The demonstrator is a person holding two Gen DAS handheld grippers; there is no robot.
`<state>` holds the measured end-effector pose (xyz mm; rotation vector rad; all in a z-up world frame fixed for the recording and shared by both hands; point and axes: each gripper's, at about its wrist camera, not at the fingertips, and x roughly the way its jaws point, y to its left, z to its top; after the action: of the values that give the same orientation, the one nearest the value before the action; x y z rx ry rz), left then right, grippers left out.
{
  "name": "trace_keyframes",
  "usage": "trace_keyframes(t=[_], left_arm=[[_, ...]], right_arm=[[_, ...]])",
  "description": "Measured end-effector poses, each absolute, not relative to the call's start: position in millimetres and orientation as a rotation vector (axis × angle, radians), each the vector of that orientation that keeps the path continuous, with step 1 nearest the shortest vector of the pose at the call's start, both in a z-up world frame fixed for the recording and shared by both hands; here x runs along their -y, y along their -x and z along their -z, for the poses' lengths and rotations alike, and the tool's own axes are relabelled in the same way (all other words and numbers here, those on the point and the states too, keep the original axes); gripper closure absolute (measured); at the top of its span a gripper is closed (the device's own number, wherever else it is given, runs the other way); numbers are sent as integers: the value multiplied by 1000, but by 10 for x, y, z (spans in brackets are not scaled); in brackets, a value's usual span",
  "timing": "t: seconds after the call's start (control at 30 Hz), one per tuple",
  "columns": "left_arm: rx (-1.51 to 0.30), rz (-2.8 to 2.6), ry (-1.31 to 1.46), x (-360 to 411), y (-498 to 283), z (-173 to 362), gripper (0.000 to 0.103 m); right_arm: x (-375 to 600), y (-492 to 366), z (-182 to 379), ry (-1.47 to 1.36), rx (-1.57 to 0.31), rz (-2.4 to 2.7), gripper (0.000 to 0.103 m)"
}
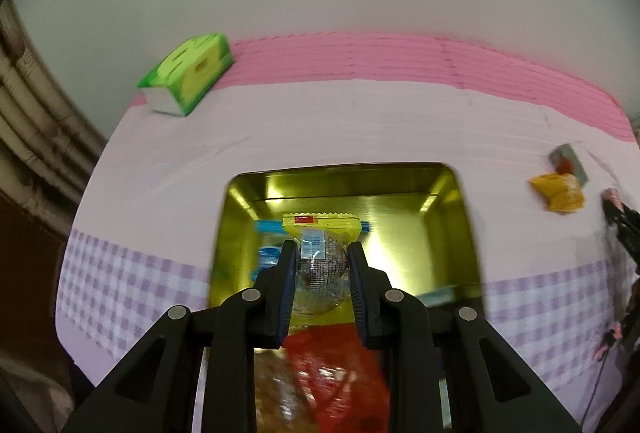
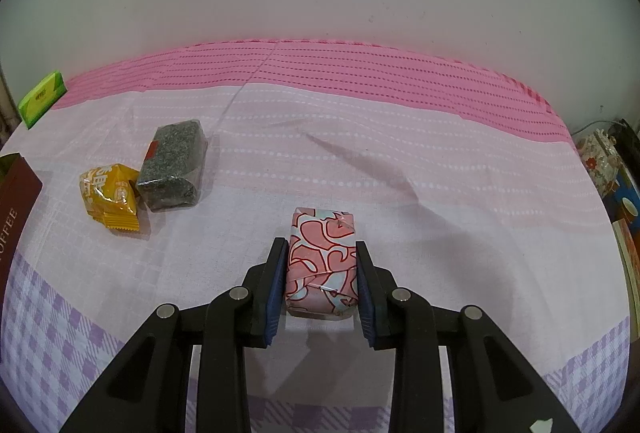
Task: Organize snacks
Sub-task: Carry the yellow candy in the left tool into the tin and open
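My left gripper [image 1: 322,261] pinches a clear snack pack [image 1: 320,253] over the gold tin [image 1: 460,217]. I should go low, then let go softly. My right gripper [image 2: 322,269] squeezes the pink packet [image 2: 322,261] on the bench [image 2: 440,193]; yellow candy [image 2: 110,195] waits at ten o'clock.

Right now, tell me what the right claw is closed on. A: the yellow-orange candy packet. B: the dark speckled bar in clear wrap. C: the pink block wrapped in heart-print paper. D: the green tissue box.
C: the right claw has both pads pressed against the pink heart-print block, while the other items lie apart on the cloth.
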<state>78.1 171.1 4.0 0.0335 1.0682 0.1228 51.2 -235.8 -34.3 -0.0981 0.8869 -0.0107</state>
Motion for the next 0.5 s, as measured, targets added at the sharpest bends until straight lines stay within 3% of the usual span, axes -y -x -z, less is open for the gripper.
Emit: trace_keyframes(t=[0.5], left_arm=[[-1140,-172,-24,-1977,-862,360,77]], right_arm=[[2353,-509,345,92,-887,19,74]])
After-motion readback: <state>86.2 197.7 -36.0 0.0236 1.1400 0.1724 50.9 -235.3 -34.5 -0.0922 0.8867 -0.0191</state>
